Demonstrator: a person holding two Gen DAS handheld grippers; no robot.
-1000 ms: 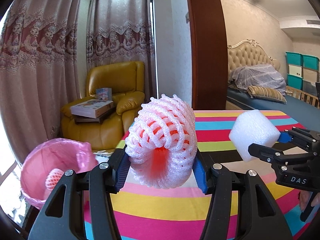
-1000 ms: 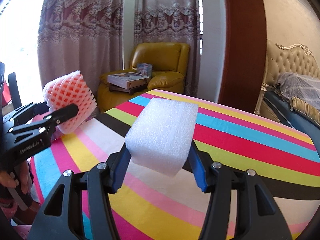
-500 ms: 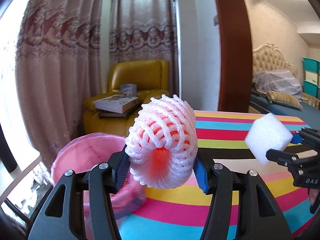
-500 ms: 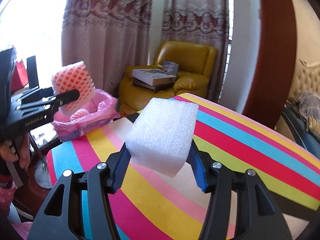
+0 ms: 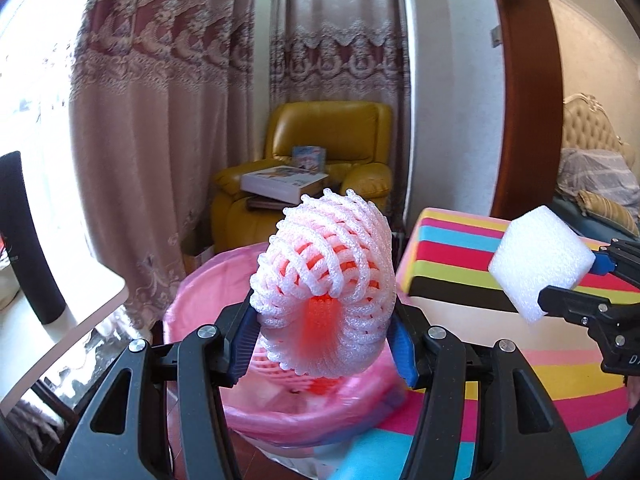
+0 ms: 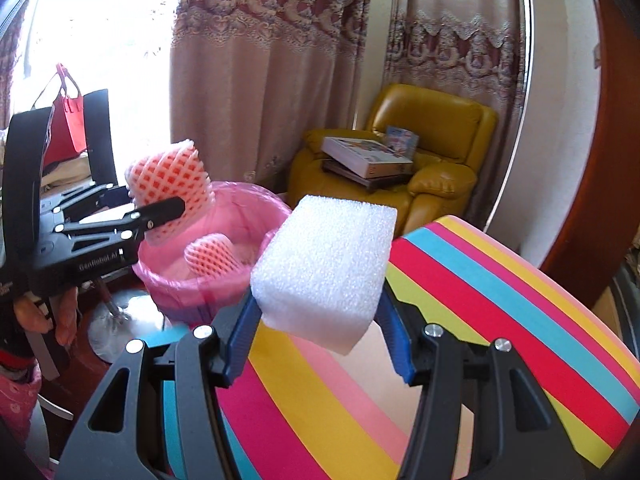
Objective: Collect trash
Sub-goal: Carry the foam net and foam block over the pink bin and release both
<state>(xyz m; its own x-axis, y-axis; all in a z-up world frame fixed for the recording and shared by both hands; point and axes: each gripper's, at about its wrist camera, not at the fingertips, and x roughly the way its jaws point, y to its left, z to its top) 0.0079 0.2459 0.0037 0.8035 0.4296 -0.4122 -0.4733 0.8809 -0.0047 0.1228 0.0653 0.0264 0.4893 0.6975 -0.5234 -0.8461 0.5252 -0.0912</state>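
Pinching a foam net over the bin, left tool; right view alone shows another net inside.

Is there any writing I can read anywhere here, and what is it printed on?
"GenRobot.AI": on the side of the left gripper, seen from the right wrist.
"D": cut off at the frame edge, on the right gripper, seen from the left wrist.
Box and small booklet on the yellow armchair: printing too small and blurred to read.
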